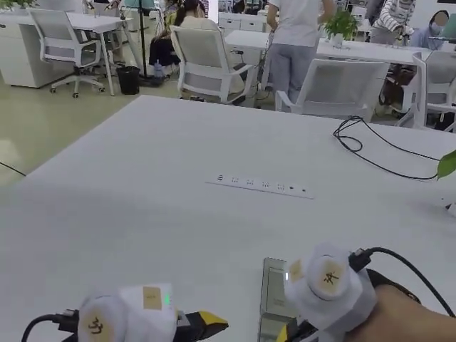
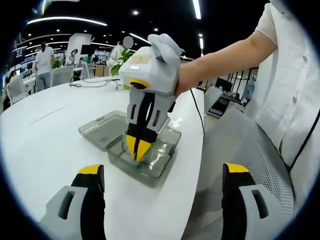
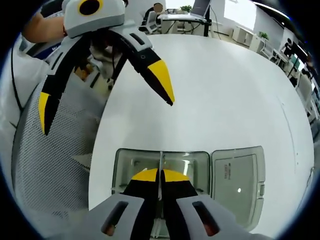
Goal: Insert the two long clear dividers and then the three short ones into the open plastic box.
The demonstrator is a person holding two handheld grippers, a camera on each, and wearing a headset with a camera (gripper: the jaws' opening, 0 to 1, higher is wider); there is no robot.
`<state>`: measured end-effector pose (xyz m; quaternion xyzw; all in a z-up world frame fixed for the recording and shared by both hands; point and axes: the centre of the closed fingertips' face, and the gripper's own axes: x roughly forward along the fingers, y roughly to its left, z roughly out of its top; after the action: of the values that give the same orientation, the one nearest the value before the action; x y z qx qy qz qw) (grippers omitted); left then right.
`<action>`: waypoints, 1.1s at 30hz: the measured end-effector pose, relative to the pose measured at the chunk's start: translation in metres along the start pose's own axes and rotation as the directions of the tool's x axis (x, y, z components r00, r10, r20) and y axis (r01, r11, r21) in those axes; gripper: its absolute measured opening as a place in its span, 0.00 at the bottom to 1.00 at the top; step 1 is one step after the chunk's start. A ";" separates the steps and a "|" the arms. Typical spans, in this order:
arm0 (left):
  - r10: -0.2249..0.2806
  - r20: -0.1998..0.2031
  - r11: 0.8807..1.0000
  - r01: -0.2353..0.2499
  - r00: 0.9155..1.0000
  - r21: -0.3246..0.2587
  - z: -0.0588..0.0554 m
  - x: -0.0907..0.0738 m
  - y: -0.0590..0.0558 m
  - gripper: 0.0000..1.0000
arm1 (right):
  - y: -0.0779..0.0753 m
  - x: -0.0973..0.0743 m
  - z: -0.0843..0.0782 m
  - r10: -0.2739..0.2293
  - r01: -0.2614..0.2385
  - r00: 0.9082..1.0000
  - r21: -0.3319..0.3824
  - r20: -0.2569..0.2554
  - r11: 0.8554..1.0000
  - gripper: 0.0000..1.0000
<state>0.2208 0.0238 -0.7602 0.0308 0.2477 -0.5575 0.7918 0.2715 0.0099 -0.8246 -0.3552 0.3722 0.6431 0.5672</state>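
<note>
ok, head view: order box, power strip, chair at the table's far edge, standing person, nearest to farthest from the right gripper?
From the right gripper, shut on a divider:
1. box, directly under it.
2. power strip, mid-table.
3. chair, just past the far edge.
4. standing person, behind that chair.

I work at a broad white table [image 1: 142,185] with a smooth, matt top. A shallow, rectangular clear plastic box [image 3: 120,170] lies open on it, near the edge closest to me. Its hinged clear lid [image 3: 237,185] is folded out flat on the tabletop, right beside the tray. Farther out, towards the middle, a narrow row of white sockets [image 1: 260,185] sits flush in the surface. A thin black cable [image 1: 370,153] loops across the far right part.
</note>
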 end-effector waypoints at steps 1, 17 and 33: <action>0.000 -0.001 1.000 0.000 1.000 0.000 0.000 0.000 0.000 1.00 | 0.000 0.000 -0.001 0.000 0.000 1.000 0.004 -0.003 1.000 0.03; 0.009 -0.009 1.000 -0.009 1.000 0.001 -0.001 -0.003 -0.001 1.00 | -0.003 -0.007 0.008 -0.028 0.023 0.997 0.068 0.067 0.997 0.08; 0.021 -0.008 1.000 -0.021 1.000 0.000 0.001 -0.008 0.000 1.00 | -0.008 -0.050 0.012 -0.092 0.072 0.982 0.120 0.166 0.990 0.23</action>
<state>0.2189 0.0310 -0.7561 0.0355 0.2507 -0.5491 0.7965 0.2847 -0.0024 -0.7760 -0.2806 0.3431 0.6252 0.6424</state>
